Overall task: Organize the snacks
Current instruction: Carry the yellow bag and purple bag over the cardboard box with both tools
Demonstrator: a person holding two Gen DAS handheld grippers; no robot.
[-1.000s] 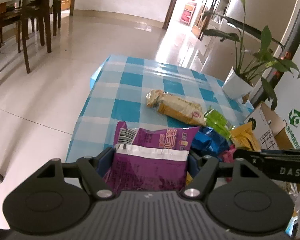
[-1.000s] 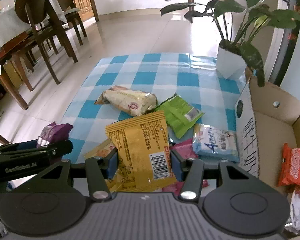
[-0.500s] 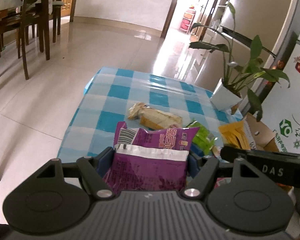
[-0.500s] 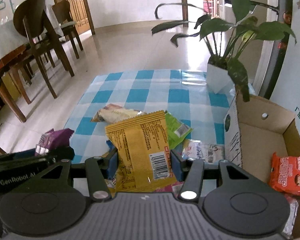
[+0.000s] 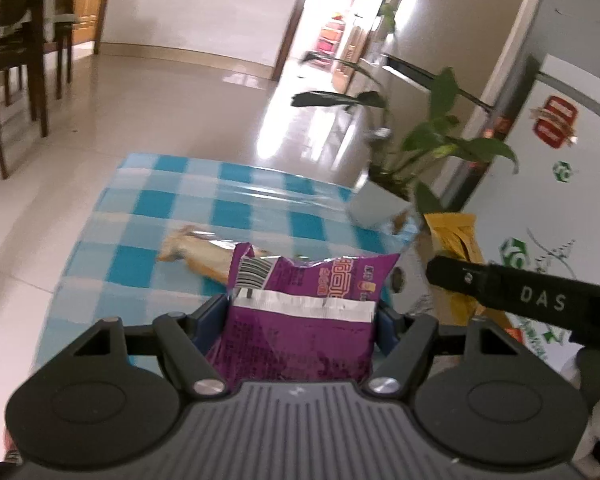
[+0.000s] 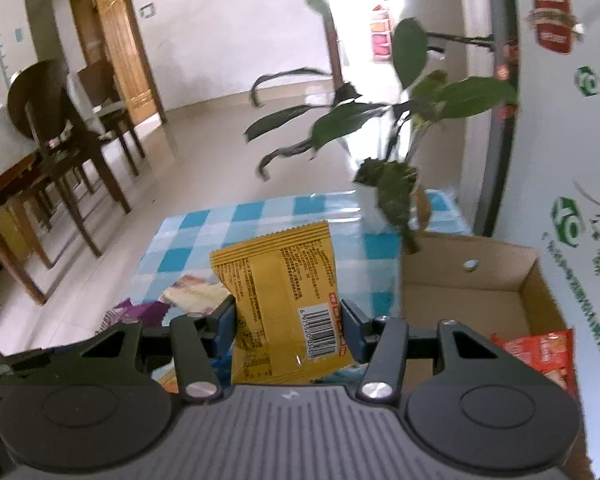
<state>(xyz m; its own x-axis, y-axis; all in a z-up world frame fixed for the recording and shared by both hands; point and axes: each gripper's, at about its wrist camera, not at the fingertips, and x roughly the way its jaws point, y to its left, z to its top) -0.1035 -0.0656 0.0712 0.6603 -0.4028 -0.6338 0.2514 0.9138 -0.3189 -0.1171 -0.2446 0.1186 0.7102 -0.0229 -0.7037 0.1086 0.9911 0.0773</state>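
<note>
- Left wrist view, far left: dark chairs point(image 5: 16, 60) stand on the pale floor at the upper left edge.
- Centre: the cloth point(image 5: 148, 216), blue and white checks, fills the middle of the frame; a tan pack point(image 5: 196, 250) lies on it, partly hidden behind the purple bag.
- Lower centre: the left gripper point(image 5: 302, 318) is clamped on the purple bag point(image 5: 300, 320), blue pads pressing both its sides (barcode at its upper left corner), and the bag is held clear of the cloth.
- Right: a plant point(image 5: 432, 148) in a white pot at the cloth's far right corner; below it the other gripper's black finger crosses the frame.
- Right wrist view, left: the purple bag shows again at the lower left, beside the tan pack.
- Centre: the right gripper point(image 6: 288, 324) is clamped on the yellow pack point(image 6: 284, 300), which stands nearly upright above the cloth.
- Right: the box point(image 6: 464, 280), open cardboard, sits just beside the cloth; an orange pack point(image 6: 540, 350) lies inside at its lower right.
</note>
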